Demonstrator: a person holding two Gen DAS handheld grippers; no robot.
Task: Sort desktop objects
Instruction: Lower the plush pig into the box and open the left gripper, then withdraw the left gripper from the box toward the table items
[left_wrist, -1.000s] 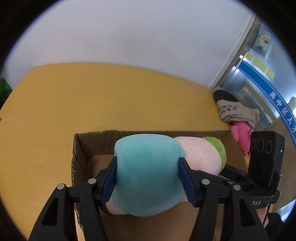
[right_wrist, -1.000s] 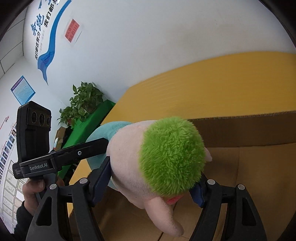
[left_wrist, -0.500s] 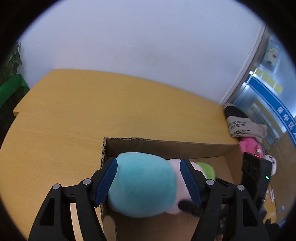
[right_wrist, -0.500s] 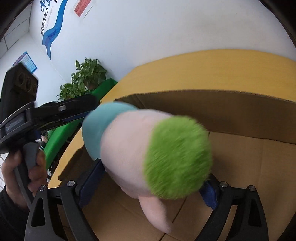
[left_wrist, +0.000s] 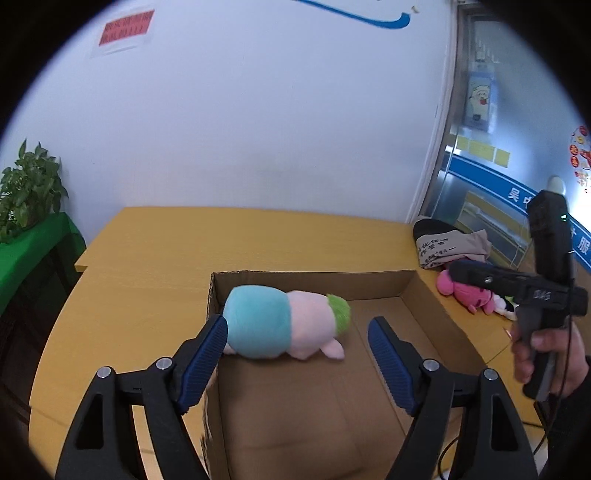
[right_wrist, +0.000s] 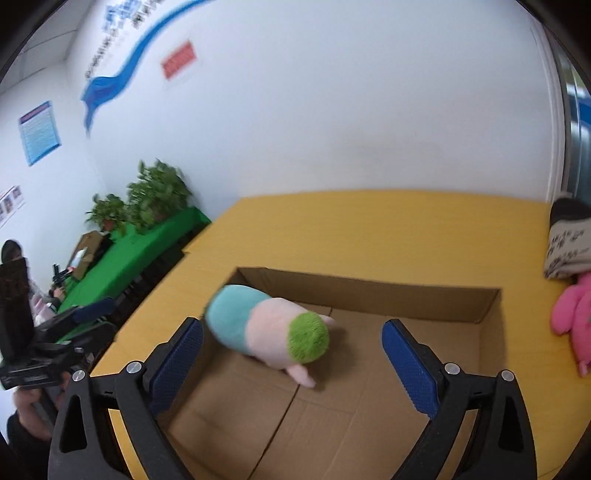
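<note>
left gripper (left_wrist: 297, 341) jaws spread wide, right gripper (right_wrist: 291, 349) jaws spread wide, both empty

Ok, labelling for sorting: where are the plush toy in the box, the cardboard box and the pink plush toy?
plush toy (left_wrist: 258, 325), left wrist view, teal body
cardboard box (left_wrist: 424, 295), left wrist view, right wall
pink plush toy (right_wrist: 570, 310), right wrist view, body

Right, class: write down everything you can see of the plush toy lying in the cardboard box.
The plush toy is soft, fuzzy fabric: a teal rear half, a pale pink front half, a shaggy green tuft at one end and a small pink limb poking out. It lies on its side on the floor of the open cardboard box, near the left wall. Neither open hand-held gripper touches it.
</note>
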